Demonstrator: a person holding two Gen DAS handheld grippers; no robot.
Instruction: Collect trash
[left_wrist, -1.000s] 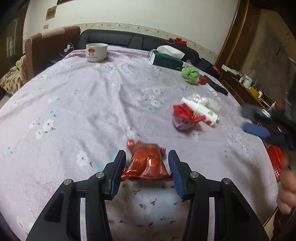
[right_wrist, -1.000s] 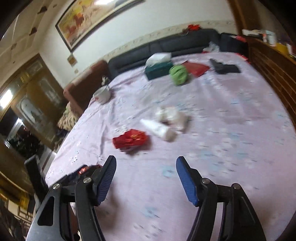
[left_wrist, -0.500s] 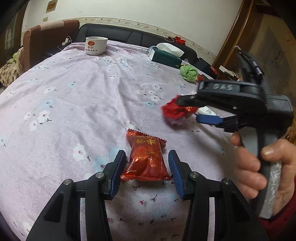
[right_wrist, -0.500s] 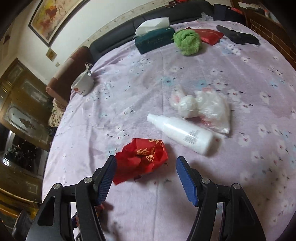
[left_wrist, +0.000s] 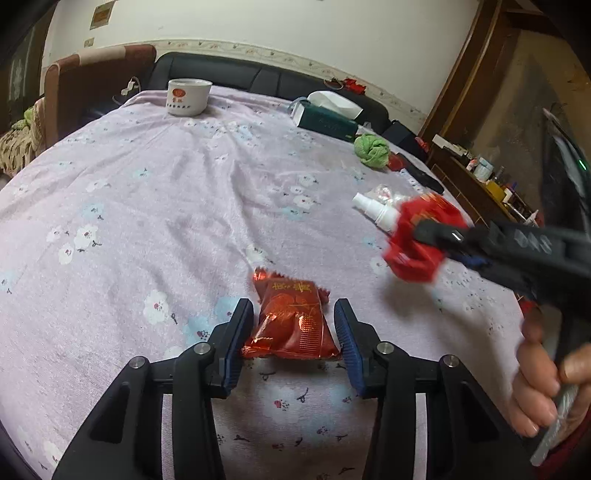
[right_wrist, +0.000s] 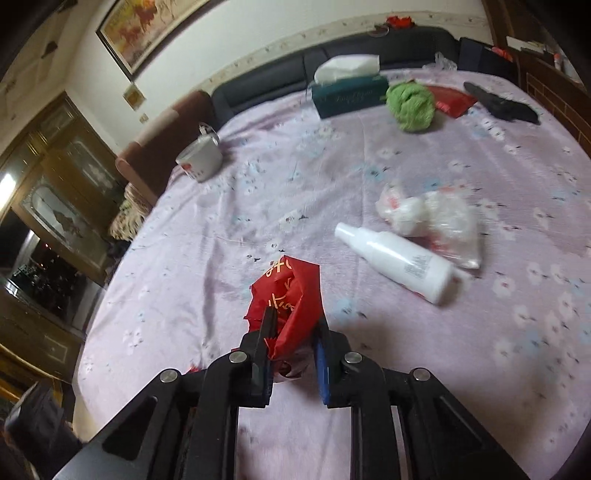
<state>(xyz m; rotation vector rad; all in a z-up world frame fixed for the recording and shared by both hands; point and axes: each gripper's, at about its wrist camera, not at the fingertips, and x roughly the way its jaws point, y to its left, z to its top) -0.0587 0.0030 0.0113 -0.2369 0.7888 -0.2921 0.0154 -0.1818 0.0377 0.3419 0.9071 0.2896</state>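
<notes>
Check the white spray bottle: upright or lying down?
Lying down. The white spray bottle rests on its side on the purple tablecloth, against a crumpled clear plastic bag.

Dim flat indoor light, soft shadows under the snack pack (left_wrist: 291, 325) and bottle (right_wrist: 397, 260), motion blur on the right gripper (left_wrist: 421, 240) at 3 o'clock in left view, heavy fisheye bend and black vignette at corners, mild overall softness.
</notes>
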